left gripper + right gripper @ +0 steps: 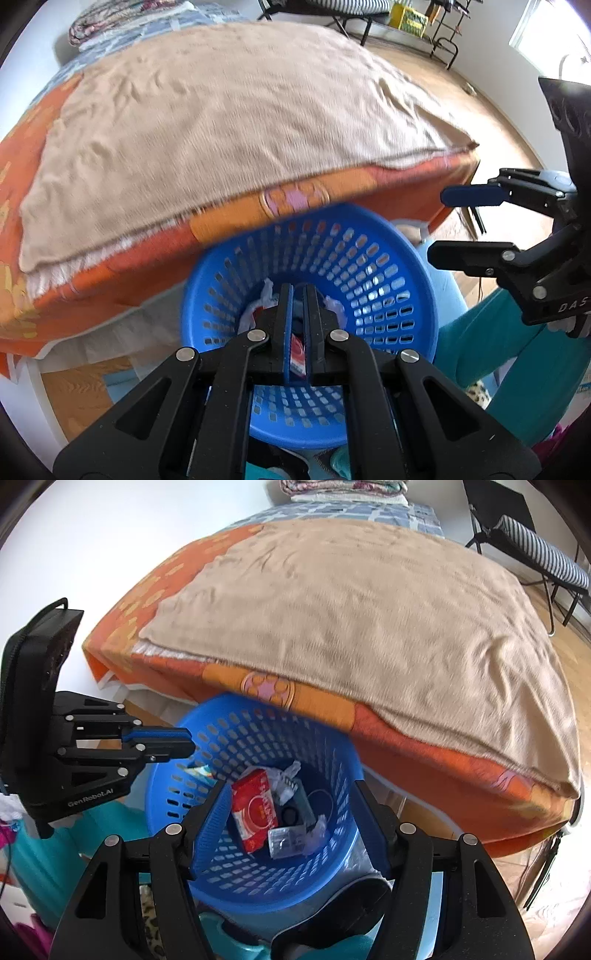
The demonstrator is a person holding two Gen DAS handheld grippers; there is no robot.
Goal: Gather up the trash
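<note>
A blue perforated basket (369, 266) (258, 882) stands beside the bed. It holds a red box (255, 812), a clear blister pack (286, 842), crumpled white paper (286, 779) and dark bits. My left gripper (298, 291) is shut with nothing between its pads, above the basket; it also shows in the right wrist view (190, 740) at the basket's left rim. My right gripper (291, 794) is open and empty over the basket; it shows in the left wrist view (439, 225) at the basket's right rim.
A bed with a beige blanket (221, 122) (369, 609) over an orange sheet (332, 199) fills the background. A folding chair with a striped cushion (539, 554) and wooden floor (491, 110) lie to the right. Teal-clad legs (491, 339) are beside the basket.
</note>
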